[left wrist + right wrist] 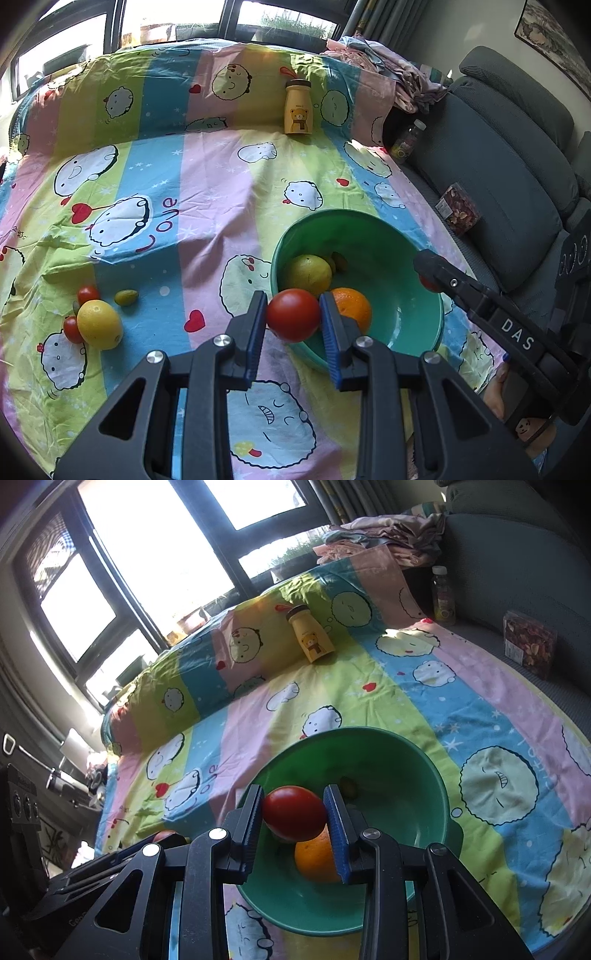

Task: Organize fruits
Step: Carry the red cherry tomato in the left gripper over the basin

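Each gripper is clamped on a red tomato. The left gripper (pixel 293 319) holds its tomato (pixel 293 320) just above the near rim of the green bowl (pixel 413 332); the right gripper (pixel 294 814) holds its tomato (pixel 294 813) over the bowl's inside.

The bowl already contains an orange (pixel 352 308), a yellow-green citrus fruit (pixel 309 275) and small olive-green fruits (pixel 339 261). On the striped cartoon sheet (pixel 207 177), well to the bowl's left, lie a lemon (pixel 99 324), two small tomatoes (pixel 88 294) and another olive-green fruit (pixel 126 297). A broad stretch of bare sheet lies between that cluster and the bowl. The sheet's right edge meets a grey sofa (pixel 517 192).

The sheet reads "Love" (pixel 160 225); the right gripper's body reads "DAS" (pixel 518 334). A yellow bear bottle (pixel 297 108) stands far back.
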